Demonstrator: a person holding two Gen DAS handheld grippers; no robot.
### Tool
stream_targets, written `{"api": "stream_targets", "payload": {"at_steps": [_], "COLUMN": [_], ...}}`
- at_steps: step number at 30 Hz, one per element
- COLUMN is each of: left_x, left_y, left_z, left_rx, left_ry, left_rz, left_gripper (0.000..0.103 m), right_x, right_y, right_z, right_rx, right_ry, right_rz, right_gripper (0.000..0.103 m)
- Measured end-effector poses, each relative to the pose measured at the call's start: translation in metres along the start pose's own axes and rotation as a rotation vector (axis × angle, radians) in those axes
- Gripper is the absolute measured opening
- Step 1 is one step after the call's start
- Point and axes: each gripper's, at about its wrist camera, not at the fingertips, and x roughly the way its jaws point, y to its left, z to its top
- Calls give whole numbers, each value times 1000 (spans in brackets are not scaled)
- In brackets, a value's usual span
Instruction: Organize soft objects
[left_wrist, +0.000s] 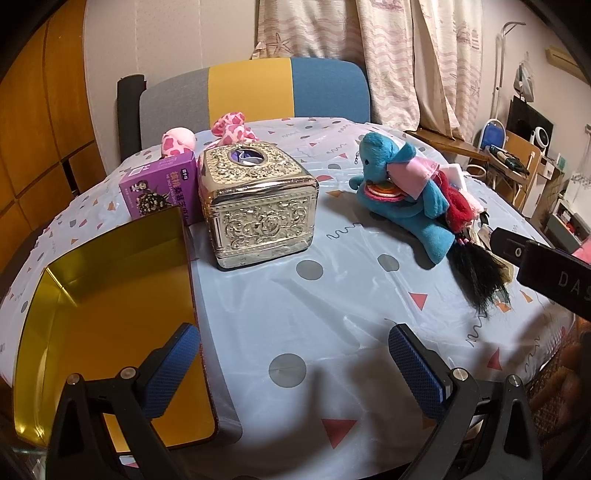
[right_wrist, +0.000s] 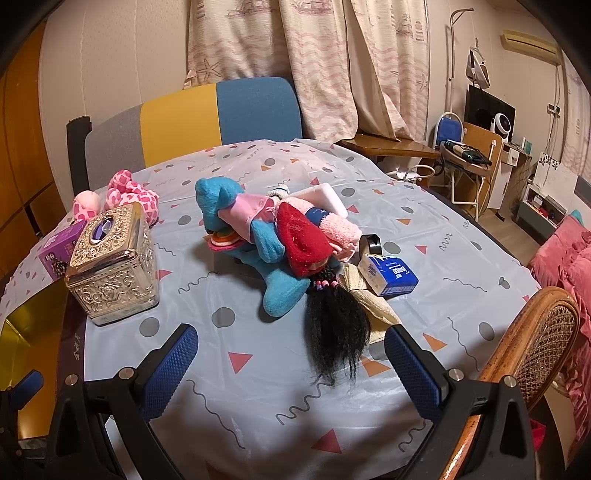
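Table (right_wrist: 258, 387) under patterned plastic cloth, bearing ornate tissue box (right_wrist: 112, 273), purple carton (left_wrist: 159, 188), gold tin (left_wrist: 110, 314), blue plush (right_wrist: 258, 243), pink plush (right_wrist: 129, 195), tissue pack (right_wrist: 391, 275).

On the desk (right_wrist: 461, 295) we count two plush toys: one blue plush elephant (right_wrist: 258, 236) and one pink spotted plush (right_wrist: 129, 195). We also count one ornate metal tissue box (right_wrist: 114, 266), one purple carton (left_wrist: 159, 184), one gold tray (left_wrist: 110, 295), one black hairpiece (right_wrist: 336, 332) and one blue packet (right_wrist: 391, 275). Each view shows two blue fingers (left_wrist: 170, 369).

The desk's cover (left_wrist: 332, 295) looked like glossy, smooth plastic; the tissue box (left_wrist: 258, 206) was shiny embossed metal; the gold tin (left_wrist: 110, 295) gleamed; the blue elephant (right_wrist: 251, 236) was matt plush; claw pads (right_wrist: 168, 369) were textured blue rubber.
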Motion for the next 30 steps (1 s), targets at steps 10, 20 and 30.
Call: {"api": "stream_targets", "payload": {"at_steps": [10, 20, 30], "left_x": [1, 11, 41], "left_y": [-7, -35, -60], "left_z": [4, 30, 113], "left_rx": [20, 93, 4], "left_ry": [1, 55, 68], "left_rz": [-117, -274, -440], "left_gripper": [103, 103, 103], "right_x": [2, 15, 30], "right_y": [-19, -76, -120], "right_z": [13, 39, 47], "right_rx": [45, 215, 428], "right_ry": [-14, -4, -7], "right_rz": [-1, 14, 183], "right_gripper": [103, 103, 103]}}
